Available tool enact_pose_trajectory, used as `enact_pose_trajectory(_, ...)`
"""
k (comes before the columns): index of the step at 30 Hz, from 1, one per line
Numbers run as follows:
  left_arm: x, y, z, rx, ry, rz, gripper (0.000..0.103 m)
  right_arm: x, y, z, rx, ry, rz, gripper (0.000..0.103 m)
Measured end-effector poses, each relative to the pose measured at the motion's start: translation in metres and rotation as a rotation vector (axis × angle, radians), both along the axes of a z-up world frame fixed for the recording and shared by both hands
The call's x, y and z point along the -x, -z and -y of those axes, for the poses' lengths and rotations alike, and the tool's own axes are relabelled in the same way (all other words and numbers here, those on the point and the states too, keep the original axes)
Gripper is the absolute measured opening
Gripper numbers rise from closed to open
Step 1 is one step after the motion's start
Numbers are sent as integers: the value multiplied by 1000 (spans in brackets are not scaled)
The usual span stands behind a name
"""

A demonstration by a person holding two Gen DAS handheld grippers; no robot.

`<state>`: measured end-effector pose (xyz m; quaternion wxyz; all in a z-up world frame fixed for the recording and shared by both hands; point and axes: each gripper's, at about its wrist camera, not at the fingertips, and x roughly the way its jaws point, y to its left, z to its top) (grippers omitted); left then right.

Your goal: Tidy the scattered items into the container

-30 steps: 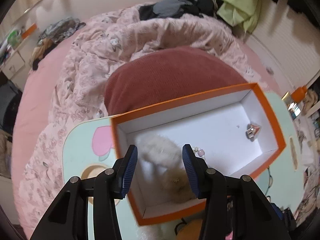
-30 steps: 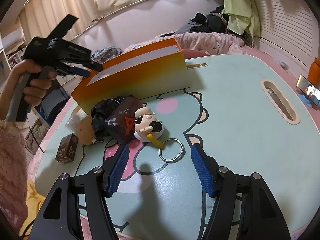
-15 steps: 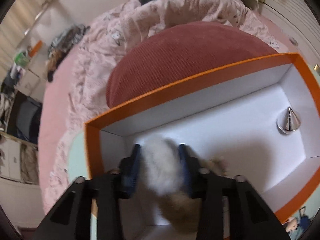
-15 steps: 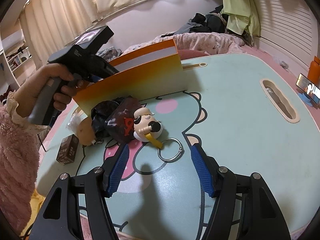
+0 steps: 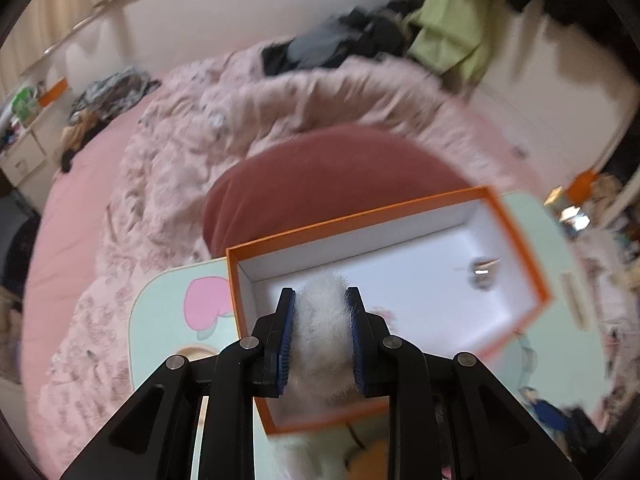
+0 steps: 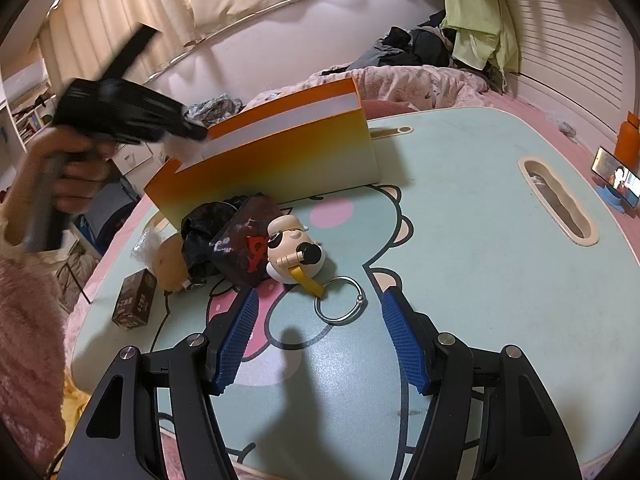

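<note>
In the left wrist view my left gripper [image 5: 320,292] is shut on a fluffy white pom-pom [image 5: 322,332], held just above the near end of the open orange box [image 5: 520,240]. A small silver cone [image 5: 484,270] lies inside the box. The right wrist view shows the same box [image 6: 280,160] from outside, with the left gripper [image 6: 192,136] over its left end. My right gripper [image 6: 320,296] stands open low over the table, and a metal ring [image 6: 340,300] lies between its fingertips. The ring hangs by a yellow strap from a cream toy head [image 6: 294,250].
A dark pouch [image 6: 240,248], a tan plush [image 6: 170,264] and a small brown carton [image 6: 134,304] lie left of the toy head on the mint cartoon table [image 6: 460,240]. A phone on a stand [image 6: 618,180] sits at the far right. Bedding lies behind the table.
The left gripper went down into the box, closed on the fluffy pom-pom and lifted it above the rim. The right gripper stayed still.
</note>
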<state>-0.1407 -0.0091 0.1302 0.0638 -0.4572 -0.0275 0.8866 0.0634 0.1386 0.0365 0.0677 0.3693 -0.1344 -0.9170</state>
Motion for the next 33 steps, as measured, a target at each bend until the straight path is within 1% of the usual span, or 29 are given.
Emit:
enact_pose_trajectory(1,-13,-5,1,-53,19,-16,23,0,0,0,0,0,0,65)
enact_pose_trajectory(2,-23,-7,1,-90,36,-23,23,0,0,0,0,0,0,65)
enact_pose_trajectory(4,-44,-3,-2,-144,83,-29,23,0,0,0,-2,1,0,65)
enact_pose_trajectory(6,-58,4,-3,-176,101,-29,23,0,-1,-1,-1,1,0,65)
enact_pose_trajectory(8,-71,18,-4,-211,119,-16,23,-1,-1,-1,-2,1,0,65)
enact_pose_trajectory(10,-79,30,-5,-223,125,-3,23,-1,-1,-1,-3,1,0,65)
enact_pose_trajectory(11,-82,35,-7,-219,127,0,24,-1,-1,-1,-3,1,0,65)
enact_pose_trajectory(13,-85,48,-12,-186,129,7,25,-1,-1,-2,-4,1,0,65)
enact_pose_trajectory(14,-87,51,-12,-178,126,9,29,-1,-1,-2,-4,1,0,65)
enact_pose_trajectory(15,-90,54,-11,-174,125,8,30,-1,-1,-2,-4,1,0,65)
enact_pose_trajectory(16,-92,57,-11,-174,125,5,35,-1,-2,-2,-4,1,0,65)
enact_pose_trajectory(17,-94,58,-10,-178,121,1,41,-1,-1,-2,-4,1,0,65)
enact_pose_trajectory(18,-96,59,-9,-182,115,-5,45,-1,-1,-2,-4,1,-1,65)
enact_pose_trajectory(20,-103,58,-5,-187,94,-24,58,-1,-2,-2,-7,2,0,65)
enact_pose_trajectory(21,-107,58,-3,-186,80,-30,61,-1,-2,-2,-9,2,0,65)
enact_pose_trajectory(22,-111,57,-1,-185,67,-34,62,-1,-2,-1,-13,3,0,65)
enact_pose_trajectory(24,-119,53,5,-190,51,-48,63,-2,-3,0,-28,8,2,65)
enact_pose_trajectory(27,-130,46,10,-191,34,-89,66,-2,-3,2,-48,14,5,65)
enact_pose_trajectory(30,-143,44,12,-154,20,-113,68,-1,-3,2,-54,16,7,65)
enact_pose_trajectory(33,-158,52,13,-118,7,-105,69,-1,-2,1,-58,20,8,65)
